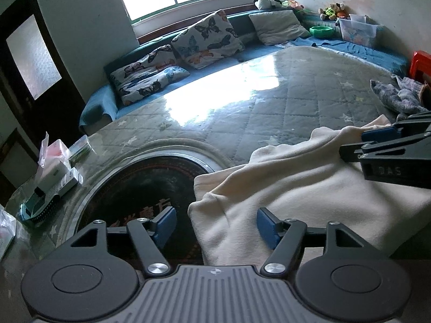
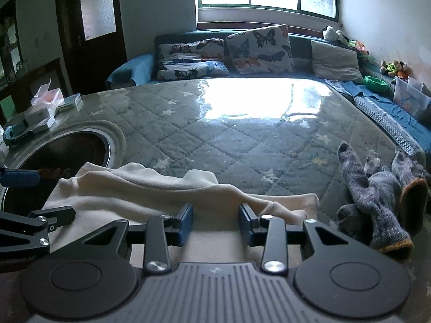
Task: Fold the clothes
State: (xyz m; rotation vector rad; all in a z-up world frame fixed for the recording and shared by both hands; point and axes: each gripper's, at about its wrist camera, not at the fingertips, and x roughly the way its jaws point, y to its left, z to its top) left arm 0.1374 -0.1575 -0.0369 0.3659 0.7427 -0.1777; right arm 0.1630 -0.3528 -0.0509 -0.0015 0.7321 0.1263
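A cream fleece garment (image 1: 296, 183) lies rumpled on the near part of the quilted table cover (image 1: 269, 113). My left gripper (image 1: 215, 226) is open, and the garment's left edge lies between its blue pads without being pinched. In the right wrist view the same cream garment (image 2: 140, 191) spreads under my right gripper (image 2: 216, 223), which is open over a fold. The right gripper (image 1: 353, 144) also shows at the right of the left wrist view, hovering over the garment's far edge. At the left rim of the right wrist view is the left gripper (image 2: 54, 193).
Grey knitted gloves (image 2: 377, 196) lie to the right of the garment. A round dark opening (image 1: 134, 188) sits in the table at the left, with boxes and packets (image 1: 56, 169) beyond it. Butterfly cushions (image 2: 258, 48) line a sofa behind the table.
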